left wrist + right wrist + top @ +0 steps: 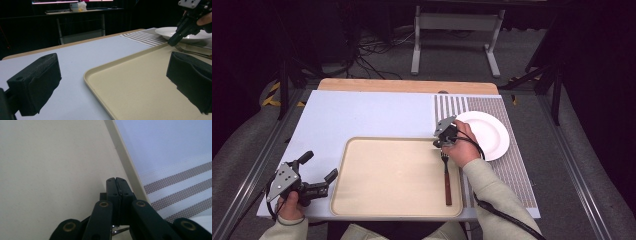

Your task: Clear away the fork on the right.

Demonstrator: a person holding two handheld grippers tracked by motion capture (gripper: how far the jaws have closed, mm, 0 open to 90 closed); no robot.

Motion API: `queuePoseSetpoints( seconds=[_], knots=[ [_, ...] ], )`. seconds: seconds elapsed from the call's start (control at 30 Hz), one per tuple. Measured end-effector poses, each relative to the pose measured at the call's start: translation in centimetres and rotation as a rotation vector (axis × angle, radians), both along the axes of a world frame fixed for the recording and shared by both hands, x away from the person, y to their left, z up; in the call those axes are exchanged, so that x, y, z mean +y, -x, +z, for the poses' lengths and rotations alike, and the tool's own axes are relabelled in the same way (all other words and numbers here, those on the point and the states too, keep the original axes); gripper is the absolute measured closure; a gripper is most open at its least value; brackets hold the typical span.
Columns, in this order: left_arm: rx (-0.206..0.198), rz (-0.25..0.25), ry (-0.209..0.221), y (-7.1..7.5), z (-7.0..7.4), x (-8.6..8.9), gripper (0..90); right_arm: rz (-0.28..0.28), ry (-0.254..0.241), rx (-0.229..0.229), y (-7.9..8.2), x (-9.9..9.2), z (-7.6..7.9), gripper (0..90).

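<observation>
Right hand-held gripper [443, 142]: clenched, jaws pressed together, tips pointed down over the tray's [362, 200] far right corner. Whether it pinches the fork's head cannot be told; a sliver of metal shows just beneath the jaws in the right gripper view.

Fork [446, 177]: lies flat in the tray beside its right rim, tines [181, 47] at or just under the right gripper's tips, dark handle running toward the tabletop's near edge. Long axis near to far, parallel to the tray's right rim. The fork's length lies on the near side of the right gripper, toward the person.

Left hand-held gripper [319, 170]: released, jaws wide with nothing between them, held over the tabletop's near left corner, just off the tray's left rim and well apart from the fork. The right hand is much the nearer.

Plate [489, 132]: white, on the striped mat [512, 170], just right of the right gripper, toward the tabletop's far right corner.
</observation>
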State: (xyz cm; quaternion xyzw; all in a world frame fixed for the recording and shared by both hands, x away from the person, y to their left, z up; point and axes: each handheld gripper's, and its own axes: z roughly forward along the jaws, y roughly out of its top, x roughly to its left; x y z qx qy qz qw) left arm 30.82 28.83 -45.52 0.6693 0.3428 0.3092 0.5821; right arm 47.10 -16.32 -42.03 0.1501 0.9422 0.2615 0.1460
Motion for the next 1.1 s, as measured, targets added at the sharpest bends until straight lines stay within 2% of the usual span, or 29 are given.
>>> queuePoseSetpoints(
  seconds=[0.1, 0.13, 0.27, 0.3, 0.33, 0.37, 0.4, 0.47, 0.53, 0.6, 0.73, 0.9, 1.07, 1.1],
  knots=[
    [0.0, 0.0, 0.0, 0.0, 0.0, 0.0, 0.0, -0.006, -0.043, -0.011, 0.5, 0.0, 1.0, 81.6],
    [0.0, 0.0, 0.0, 0.0, 0.0, 0.0, 0.0, -0.006, -0.043, -0.011, 0.5, 0.0, 1.0, 81.6],
    [-0.001, -0.001, 0.0, 0.0, 0.0, -0.1, 0.0, -0.013, -0.089, -0.012, 1.0, 0.0, 2.0, 62.1],
    [-0.001, -0.001, 0.0, 0.0, 0.0, -0.1, 0.0, -0.013, -0.089, -0.012, 1.0, 0.0, 2.0, 62.1],
    [0.0, -0.001, -0.001, -0.1, 0.0, -0.1, 0.0, -0.015, -0.1, -0.023, 1.2, 0.0, 2.2, 55.8],
    [-0.003, 0.0, 0.0, -0.1, 0.0, -0.1, 0.0, -0.024, -0.117, -0.033, 1.4, 0.0, 2.4, 49.3],
    [-0.002, -0.001, 0.0, -0.1, 0.0, -0.1, 0.0, -0.038, -0.16, -0.042, 1.8, -0.1, 2.7, 41.3],
    [0.001, -0.004, -0.001, -0.1, 0.0, -0.1, 0.0, -0.041, -0.183, -0.056, 2.1, -0.3, 3.0, 34.3],
    [-0.002, -0.005, 0.001, -0.2, 0.0, -0.2, 0.0, -0.052, -0.229, -0.072, 2.5, -0.5, 3.3, 28.0],
    [-0.003, -0.005, 0.002, -0.2, 0.0, -0.3, 0.0, -0.053, -0.241, -0.075, 2.6, -0.6, 3.4, 26.0],
    [-0.002, -0.006, 0.0, -0.2, 0.1, -0.3, 0.0, -0.058, -0.318, -0.1, 3.5, -1.3, 4.2, 17.6],
    [-0.002, -0.006, 0.001, -0.2, 0.1, -0.3, 0.0, -0.072, -0.407, -0.122, 4.6, -2.4, 4.7, 15.9],
    [-0.002, -0.005, -0.001, -0.2, 0.1, -0.3, 0.0, -0.082, -0.473, -0.154, 5.7, -3.6, 5.3, 15.3],
    [-0.002, -0.005, -0.001, -0.2, 0.1, -0.3, 0.0, -0.082, -0.473, -0.154, 5.7, -3.6, 5.3, 15.3]
  ],
)
